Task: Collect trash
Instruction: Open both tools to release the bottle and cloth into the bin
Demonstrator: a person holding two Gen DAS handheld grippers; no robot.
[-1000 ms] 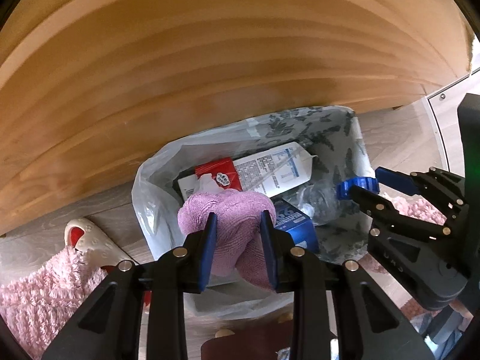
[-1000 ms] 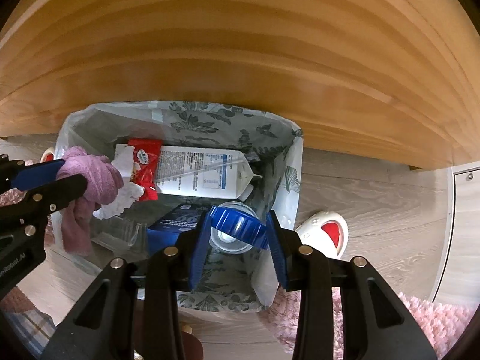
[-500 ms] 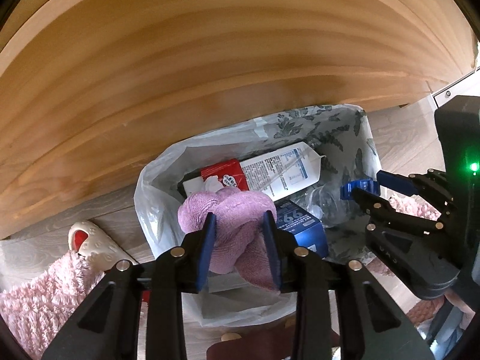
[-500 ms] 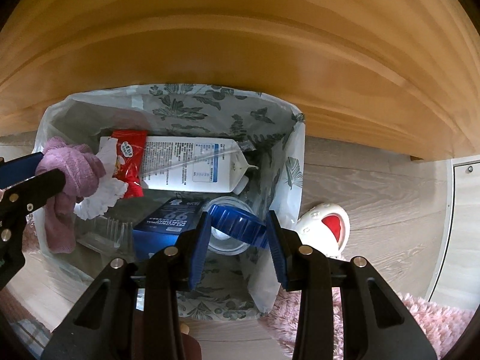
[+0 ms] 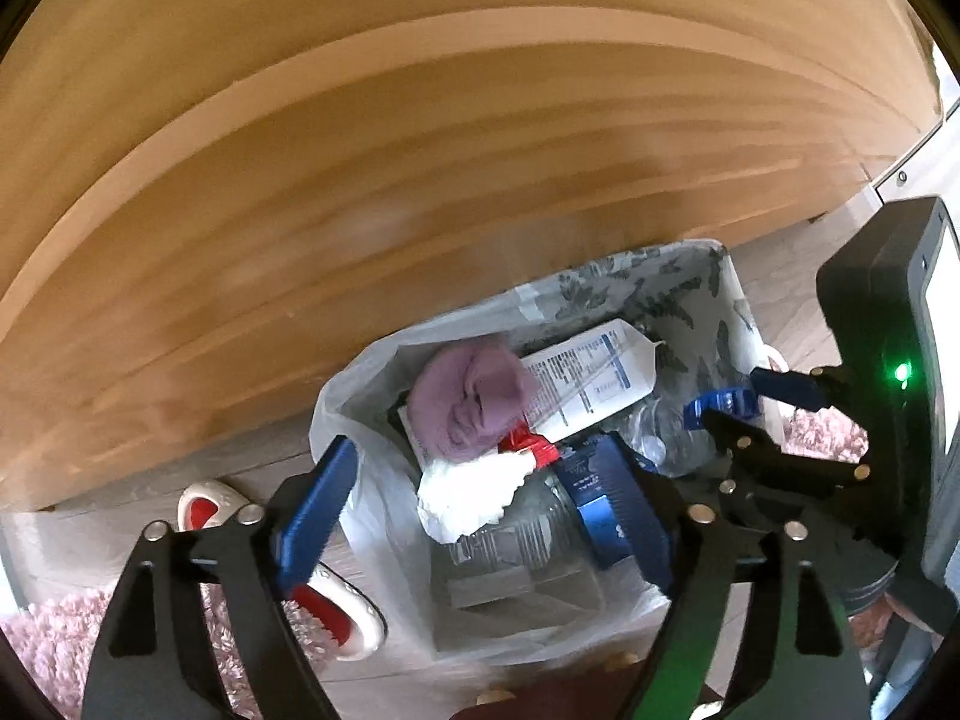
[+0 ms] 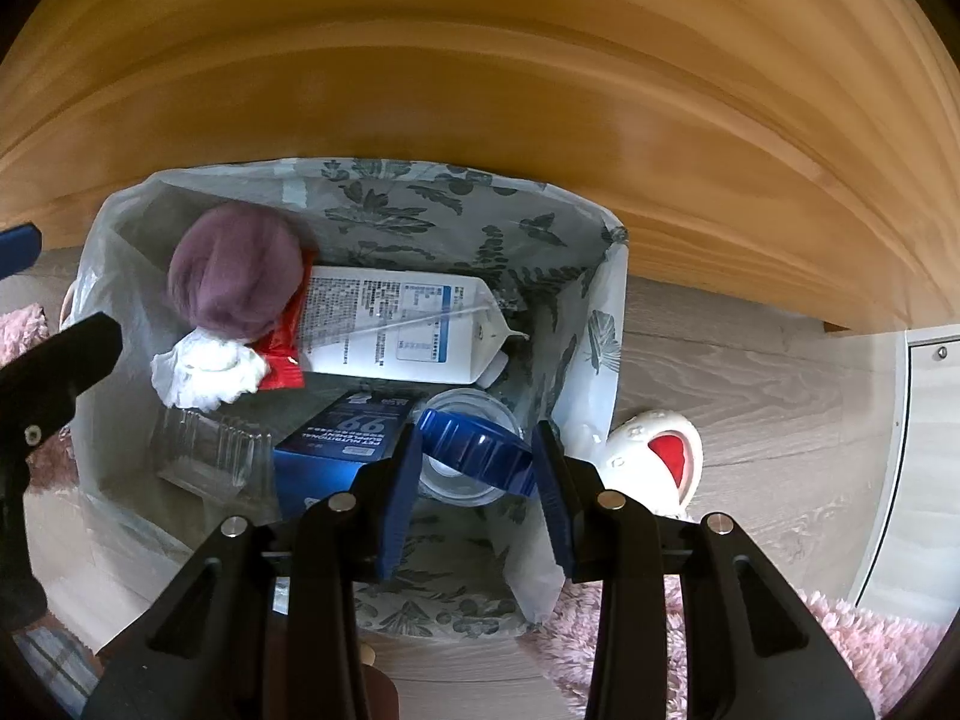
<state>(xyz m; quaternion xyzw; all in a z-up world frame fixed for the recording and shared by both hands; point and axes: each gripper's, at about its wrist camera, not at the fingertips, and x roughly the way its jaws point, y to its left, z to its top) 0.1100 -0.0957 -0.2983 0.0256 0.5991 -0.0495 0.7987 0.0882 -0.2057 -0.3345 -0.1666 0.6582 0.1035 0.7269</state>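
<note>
A leaf-printed trash bag (image 5: pixel 354 384) (image 6: pixel 420 186) stands open on the floor below both grippers. My left gripper (image 5: pixel 477 462) hovers over it with its jaws opening wide and nothing between them. A purple cloth (image 5: pixel 468 396) (image 6: pixel 234 270) lies loose in the bag on a red wrapper (image 6: pixel 288 348), beside a white carton (image 5: pixel 588 378) (image 6: pixel 390 324). My right gripper (image 6: pixel 477 450) (image 5: pixel 738 402) is shut on a round blue lid (image 6: pixel 474 450) (image 5: pixel 720 405) above the bag's right side. A white tissue (image 6: pixel 204 366), a blue box (image 6: pixel 342 438) and a clear tray (image 6: pixel 210 456) also lie inside.
A wooden furniture panel (image 5: pixel 420 180) (image 6: pixel 540 90) rises just behind the bag. White and red slippers (image 5: pixel 210 504) (image 6: pixel 660 456) sit on the grey wood floor on either side. A pink shaggy rug (image 5: pixel 48 636) (image 6: pixel 840 648) lies at the near edge.
My left gripper's jaws have spread apart and the purple cloth has dropped from them into the bag. The right gripper keeps still with the blue lid.
</note>
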